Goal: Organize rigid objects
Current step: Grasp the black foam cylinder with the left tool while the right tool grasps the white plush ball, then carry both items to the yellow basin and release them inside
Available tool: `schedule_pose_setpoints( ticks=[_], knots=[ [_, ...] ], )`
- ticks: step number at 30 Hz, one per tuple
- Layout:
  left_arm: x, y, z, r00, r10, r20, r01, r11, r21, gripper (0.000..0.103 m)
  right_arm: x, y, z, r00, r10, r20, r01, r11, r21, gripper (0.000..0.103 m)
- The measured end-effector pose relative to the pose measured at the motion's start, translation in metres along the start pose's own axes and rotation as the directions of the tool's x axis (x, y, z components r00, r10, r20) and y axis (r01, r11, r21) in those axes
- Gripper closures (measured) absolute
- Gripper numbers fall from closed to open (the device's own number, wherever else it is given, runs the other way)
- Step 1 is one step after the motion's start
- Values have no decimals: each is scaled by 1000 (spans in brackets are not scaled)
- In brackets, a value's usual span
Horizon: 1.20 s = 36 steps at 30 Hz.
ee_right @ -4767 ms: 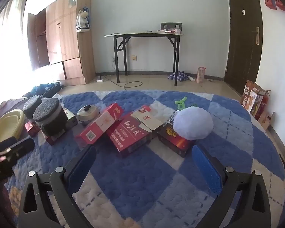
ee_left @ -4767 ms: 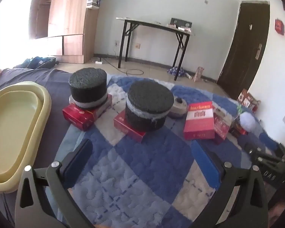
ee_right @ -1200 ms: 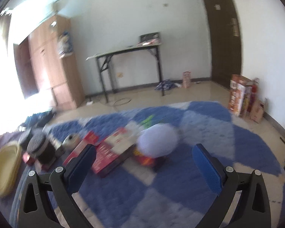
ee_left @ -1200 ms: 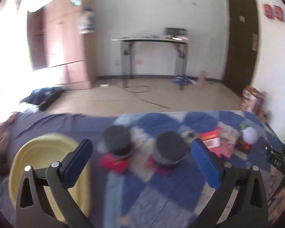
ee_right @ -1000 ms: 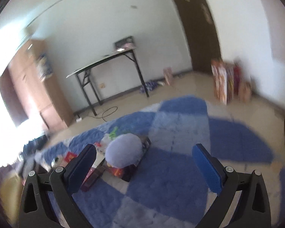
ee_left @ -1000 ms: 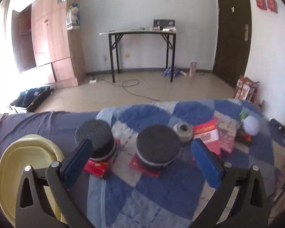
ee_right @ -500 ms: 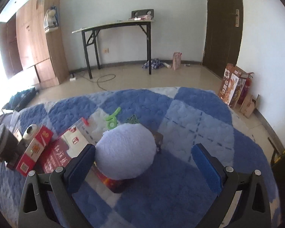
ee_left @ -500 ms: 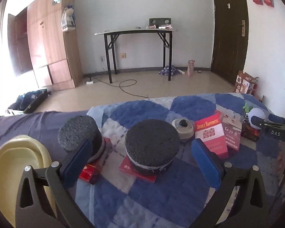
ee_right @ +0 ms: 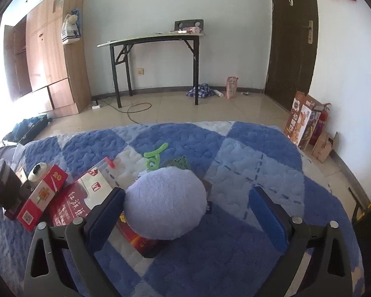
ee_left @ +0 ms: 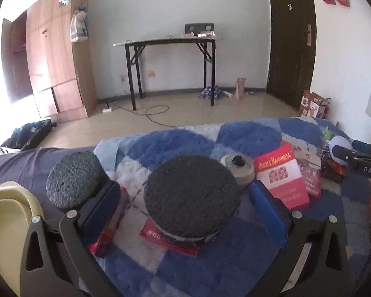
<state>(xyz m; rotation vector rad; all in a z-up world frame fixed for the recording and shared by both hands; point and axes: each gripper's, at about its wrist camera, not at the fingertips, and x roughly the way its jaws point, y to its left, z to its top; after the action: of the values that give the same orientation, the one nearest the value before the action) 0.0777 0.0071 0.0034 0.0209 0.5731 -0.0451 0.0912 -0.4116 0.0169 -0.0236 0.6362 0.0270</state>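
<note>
In the left wrist view a black foam cylinder (ee_left: 190, 195) stands on a flat red box (ee_left: 168, 241). My left gripper (ee_left: 183, 189) is open, one pad on each side of the cylinder, neither touching it. A second foam cylinder (ee_left: 71, 178) stands left of it on another red box (ee_left: 106, 235). In the right wrist view a pale lavender plush ball (ee_right: 164, 203) lies on a red box (ee_right: 141, 241). My right gripper (ee_right: 187, 192) straddles the ball with its jaws closing. The left pad is almost at the ball and the right pad is well clear.
A yellow basin (ee_left: 7, 222) sits at the bed's left edge. A small grey round tin (ee_left: 240, 168) and a red Double Happiness box (ee_left: 282, 178) lie right of the cylinder. More red boxes (ee_right: 42, 195) and a green clip (ee_right: 155, 154) lie on the blue quilt (ee_right: 247, 153).
The left gripper sank toward the near foam cylinder, which now fills the gap between its pads. The right view rolled level and closed in on the plush ball; its pads stand slightly narrower.
</note>
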Motion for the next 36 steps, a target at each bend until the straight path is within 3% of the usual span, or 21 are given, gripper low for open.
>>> schedule_pose_setpoints(
  ticks=[2, 3, 4, 6, 7, 11, 17, 20, 21, 23, 25, 27, 28, 30, 31, 32, 34, 36],
  knots=[
    [-2, -1, -1, 999, -29, 27, 30, 999, -25, 6, 1, 1, -1, 1000, 12, 0, -12, 1000, -11, 15],
    [0, 0, -1, 999, -33, 11, 33, 999, -40, 25, 1, 1, -1, 1000, 17, 0, -17, 1000, -12, 23],
    [3, 1, -1, 999, -36, -7, 35, 998, -46, 33, 2, 0, -1, 1000, 26, -2, -26, 1000, -11, 28],
    [4, 4, -3, 999, -38, -1, 37, 998, -54, 34, 5, -3, -2, 999, 48, -20, -48, 999, 0, 44],
    [4, 5, -3, 999, -48, -4, 48, 997, -56, 34, 5, -5, -2, 998, 54, -28, -54, 999, 8, 45],
    [-4, 17, 2, 996, -94, 7, 94, 990, -105, 34, -3, -12, 0, 999, 50, -2, -50, 998, 28, 47],
    [-57, 34, 27, 995, -66, 76, 72, 994, -86, 34, -42, -18, 11, 988, 91, 125, -99, 994, 52, 47],
    [-114, 56, 41, 988, 46, 149, -35, 997, -74, 34, -75, -2, 19, 961, 191, 200, -192, 981, -17, 47],
    [-140, 67, 43, 976, 132, 173, -121, 990, -71, 34, -88, 11, 21, 941, 261, 215, -255, 965, -54, 47],
    [-179, 91, 41, 950, 253, 183, -243, 967, -76, 34, -107, 36, 23, 895, 391, 214, -373, 920, -121, 47],
    [-203, 120, 32, 940, 297, 167, -280, 953, -114, 34, -128, 77, 24, 831, 527, 179, -490, 845, -212, 47],
    [-220, 155, 16, 931, 344, 124, -321, 931, -174, 34, -140, 118, 25, 781, 613, 120, -561, 772, -297, 47],
    [-222, 169, 9, 925, 366, 102, -341, 918, -201, 34, -147, 156, 24, 743, 667, 57, -606, 707, -366, 47],
    [-218, 203, -8, 921, 387, 38, -361, 888, -286, 34, -152, 206, 21, 700, 713, -29, -648, 619, -444, 47],
    [-214, 214, -16, 921, 389, 8, -367, 876, -314, 34, -155, 246, 16, 655, 749, -96, -689, 541, -483, 47],
    [-208, 224, -23, 919, 392, -27, -378, 863, -334, 34, -156, 271, 11, 625, 768, -140, -713, 489, -503, 47],
    [-191, 243, -39, 914, 391, -105, -401, 841, -363, 34, -157, 326, -7, 591, 772, -234, -732, 390, -559, 47],
    [-175, 257, -55, 915, 368, -163, -402, 821, -405, 34, -152, 386, -36, 574, 740, -351, -740, 285, -609, 47]
  ],
)
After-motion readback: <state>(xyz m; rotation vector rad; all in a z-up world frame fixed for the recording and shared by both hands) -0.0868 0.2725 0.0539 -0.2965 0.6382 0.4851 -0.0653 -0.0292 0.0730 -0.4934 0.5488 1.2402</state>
